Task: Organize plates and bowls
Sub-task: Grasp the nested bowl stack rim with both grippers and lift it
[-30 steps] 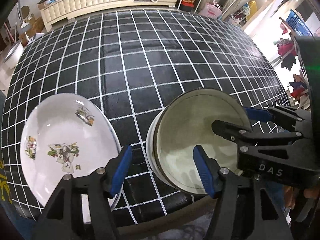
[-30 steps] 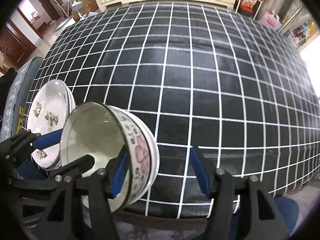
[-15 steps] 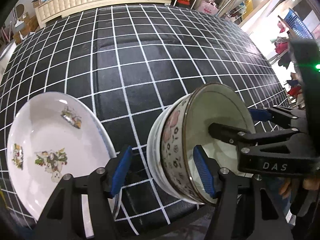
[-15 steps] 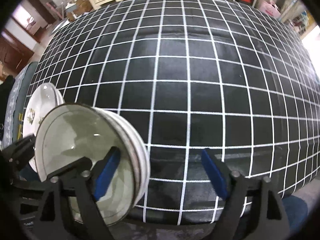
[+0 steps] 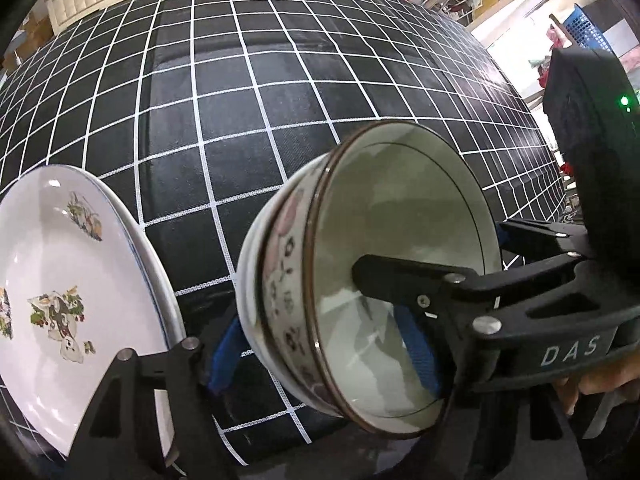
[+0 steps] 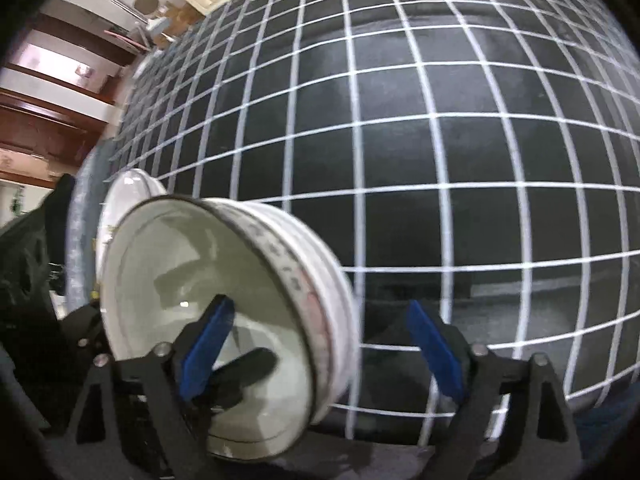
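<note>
White bowls, nested and tipped on edge, sit at the near edge of the table, which is covered in black cloth with a white grid.

The left wrist view shows the left gripper straddling the bowls' wall, one blue pad outside and one inside; its jaws are opening, and I cannot tell whether the pads press the wall. Only this view shows the plates, stacked and printed with flowers, at the table's near left corner, just beside the bowls. It also shows a hand on the other tool.

The right wrist view shows the right gripper with one pad inside the bowls and the other well clear over the cloth; its jaws are closing, gripping nothing. Here the plates are only a rim behind the bowls.
</note>
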